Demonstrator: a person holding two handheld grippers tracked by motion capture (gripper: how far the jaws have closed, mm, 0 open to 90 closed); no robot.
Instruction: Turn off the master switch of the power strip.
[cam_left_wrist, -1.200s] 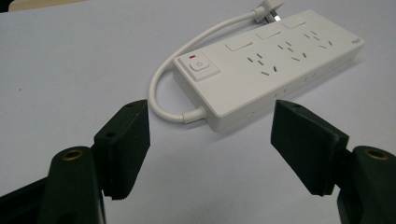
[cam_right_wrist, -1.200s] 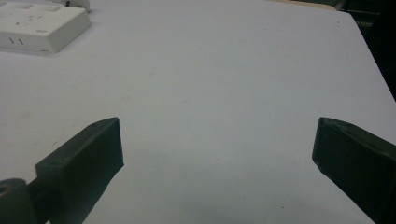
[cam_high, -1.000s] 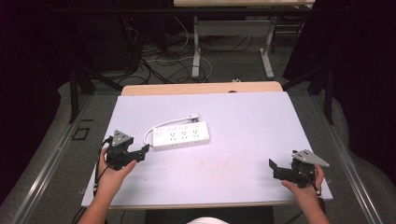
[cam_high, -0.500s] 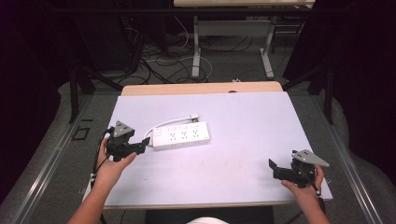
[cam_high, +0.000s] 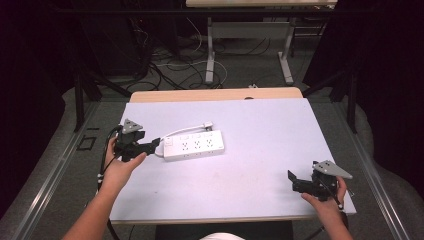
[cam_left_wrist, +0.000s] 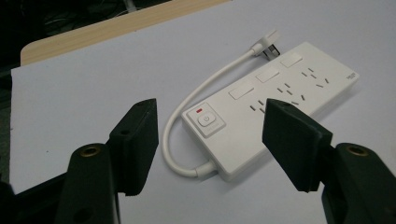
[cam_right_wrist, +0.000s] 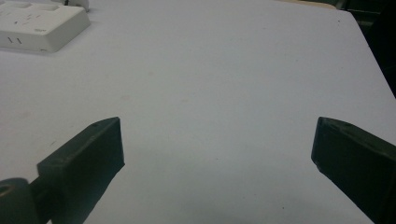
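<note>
Step in hand: the power strip (cam_high: 193, 146) is being reached for by the left tool (cam_high: 152, 145). It is not held yet.

Left tool: it is seen near the left edge of the counter (cam_high: 260, 130). The jaws are spread wide, with nothing between them. In the left gripper view (cam_left_wrist: 208, 140) the switch end of the power strip (cam_left_wrist: 275, 100) is lined up in the gap between the jaws, a little beyond them.

Right tool: it (cam_high: 295, 182) is held low near the front right corner of the counter. Its jaws are spread wide too and nothing is held. In the right gripper view (cam_right_wrist: 215, 154) bare counter is seen between the jaws.

Power strip: it is white and lies flat on the left half of the counter, with its long side along the front edge. A round switch (cam_left_wrist: 206, 120) is seen at its left end. It is well apart from the right tool.

Cord: a short white cord (cam_left_wrist: 198, 100) is looped from the left end round to the back side of the strip. The plug (cam_left_wrist: 267, 45) is laid beside the strip's back edge.

Next move: it looks as if the left tool needs to be pushed a bit further on, so the end of the strip sits between the jaws. Then the jaws can be squeezed on it. The cord should be kept out of the jaws.
</note>
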